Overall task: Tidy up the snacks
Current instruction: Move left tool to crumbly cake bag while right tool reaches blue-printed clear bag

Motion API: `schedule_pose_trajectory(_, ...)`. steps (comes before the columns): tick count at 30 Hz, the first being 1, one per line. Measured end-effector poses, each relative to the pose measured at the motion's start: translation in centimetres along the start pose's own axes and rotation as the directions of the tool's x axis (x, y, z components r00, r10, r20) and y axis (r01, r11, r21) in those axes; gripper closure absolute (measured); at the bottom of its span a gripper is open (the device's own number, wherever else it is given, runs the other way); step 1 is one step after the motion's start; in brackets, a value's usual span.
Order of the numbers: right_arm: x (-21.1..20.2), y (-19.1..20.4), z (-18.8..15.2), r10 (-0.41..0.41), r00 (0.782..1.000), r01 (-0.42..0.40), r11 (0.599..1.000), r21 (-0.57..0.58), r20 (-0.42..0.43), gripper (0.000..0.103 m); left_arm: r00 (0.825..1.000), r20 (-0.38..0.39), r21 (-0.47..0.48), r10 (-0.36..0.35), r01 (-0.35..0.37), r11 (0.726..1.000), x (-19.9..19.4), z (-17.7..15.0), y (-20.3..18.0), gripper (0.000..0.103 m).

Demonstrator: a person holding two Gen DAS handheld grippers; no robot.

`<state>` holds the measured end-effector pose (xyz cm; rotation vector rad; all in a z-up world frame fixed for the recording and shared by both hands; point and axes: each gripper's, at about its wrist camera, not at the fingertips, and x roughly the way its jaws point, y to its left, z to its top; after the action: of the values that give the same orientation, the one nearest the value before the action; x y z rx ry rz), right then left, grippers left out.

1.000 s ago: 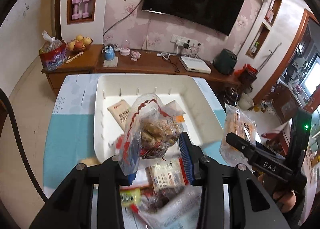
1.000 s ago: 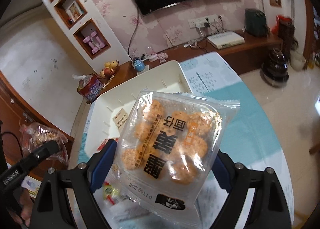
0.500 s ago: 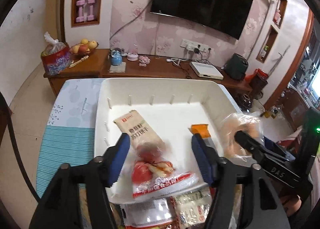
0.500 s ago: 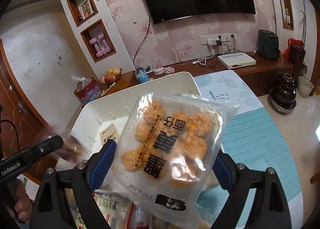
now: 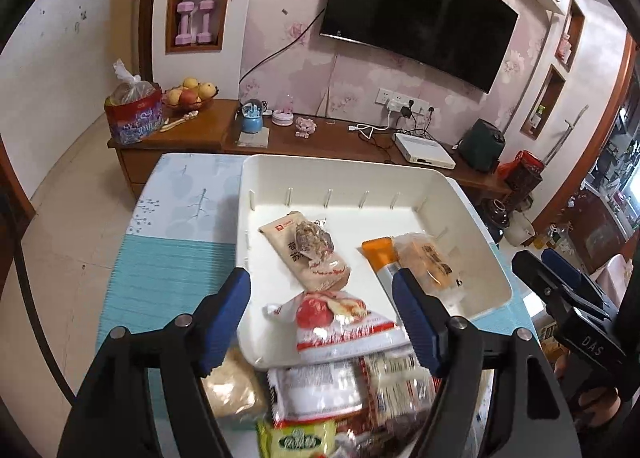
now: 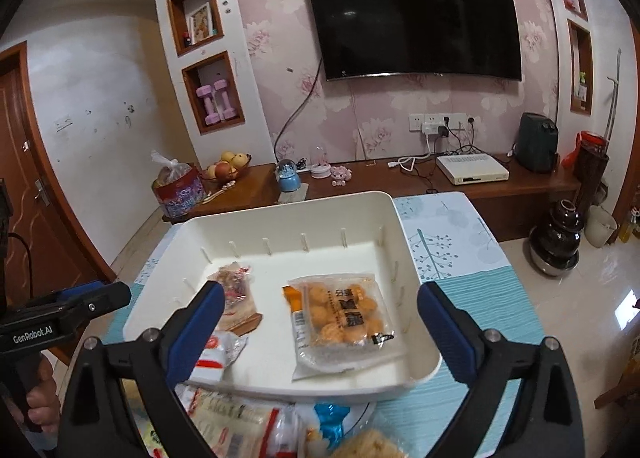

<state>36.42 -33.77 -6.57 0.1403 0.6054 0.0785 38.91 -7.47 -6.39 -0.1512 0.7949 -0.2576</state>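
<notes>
The surface [image 5: 172,258], covered by a teal and pale leaf-print cloth, carried a large cream plastic tray [image 5: 344,169] with slotted walls, and both grippers angled down toward it from its near side. The left gripper [image 5: 322,294] hovered over the tray's near edge; its blue-padded fingers [image 5: 230,306] had just been spreading and stood apart, with a clear red-printed snack bag [image 5: 340,322] lying loose between them across the rim, touched by neither pad. The right gripper [image 6: 320,310] had also just widened and stood fully spread, pinching nothing; a clear packet of round orange crackers [image 6: 340,314] lay flat in the tray beyond it, partly over an orange-and-white packet [image 6: 294,306].

The left wrist view alone showed a beige packet [image 5: 304,254] with a small clear bag of brown snacks [image 5: 314,242] on top, and the right gripper's black body at the right edge. The right wrist view alone showed the hand [image 6: 40,398] gripping the left gripper's handle at the far left. A loose pile of unsorted snack packets [image 5: 344,390] lay on the surface just in front of the tray.
</notes>
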Motion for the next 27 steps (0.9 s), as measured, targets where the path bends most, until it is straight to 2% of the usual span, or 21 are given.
schedule_pose_trajectory(6,-3.9,1.7,-0.7,0.001,0.999,0.002,0.997,-0.076,0.04,0.005,1.0,-0.006,0.013,0.02,-0.02,1.0,-3.9,-1.3,0.5,0.026)
schedule_pose_trajectory(13,-8.4,3.8,-2.1,0.005,0.997,0.015,0.969,-0.248,0.079,0.005,0.999,-0.048,-0.033,0.018,-0.02,0.999,-7.0,-3.5,1.9,0.022)
schedule_pose_trajectory(16,-9.9,4.8,-2.6,0.025,0.996,0.005,0.943,-0.332,0.085,0.005,0.998,-0.064,-0.058,0.022,-0.025,0.998,-7.8,-4.3,2.5,0.021)
schedule_pose_trajectory(19,-11.1,5.8,-3.3,0.054,0.995,-0.014,0.908,-0.418,0.085,0.005,0.996,-0.081,-0.066,0.028,-0.033,0.997,-8.0,-5.0,3.1,0.014)
schedule_pose_trajectory(23,-12.3,6.8,-4.4,0.089,0.994,-0.041,0.835,-0.549,0.061,0.005,0.992,-0.119,-0.082,0.04,-0.05,0.995,-7.3,-5.8,4.2,0.014)
schedule_pose_trajectory(27,-12.5,7.6,-5.4,0.098,0.995,-0.062,0.778,-0.626,0.024,0.005,0.986,-0.161,-0.106,0.047,-0.065,0.992,-5.9,-6.8,5.3,0.014)
